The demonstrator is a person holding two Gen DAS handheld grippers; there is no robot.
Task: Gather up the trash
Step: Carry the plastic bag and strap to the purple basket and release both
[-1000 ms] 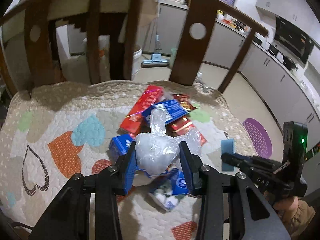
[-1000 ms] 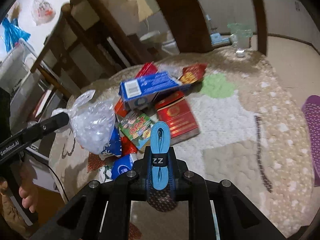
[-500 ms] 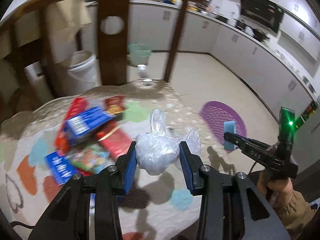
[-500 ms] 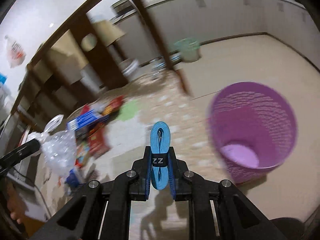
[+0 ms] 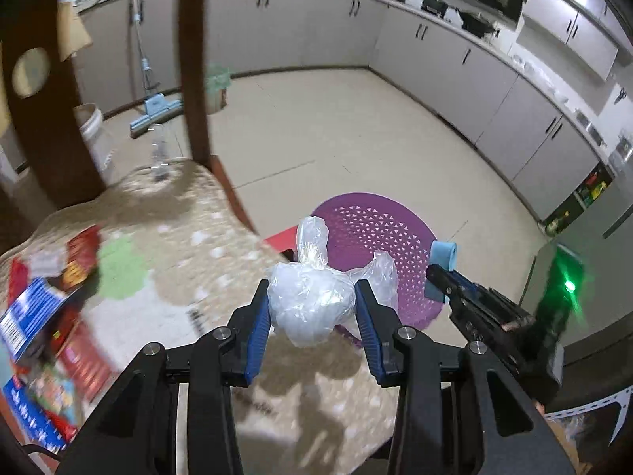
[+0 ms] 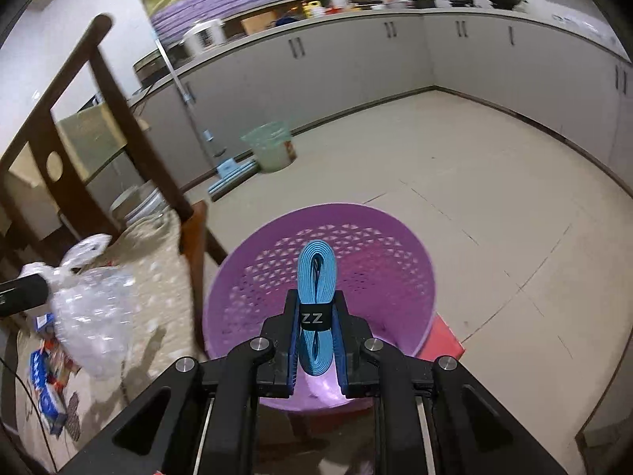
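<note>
A crumpled plastic bag (image 5: pixel 306 301) is pinched in the left gripper (image 5: pixel 312 316) at frame centre, the purple basket (image 5: pixel 411 237) just beyond, while a blue strap (image 6: pixel 316 293) is clamped in the right gripper (image 6: pixel 316 340) directly above it.

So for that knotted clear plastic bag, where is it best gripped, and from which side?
Around its bulging body below the knot, from the near side with a finger on each flank, as the left gripper holds the knotted clear plastic bag now. The crumpled body is soft and would probably compress between the pads; the thin knotted neck pointing up looks likelier to slip.
</note>
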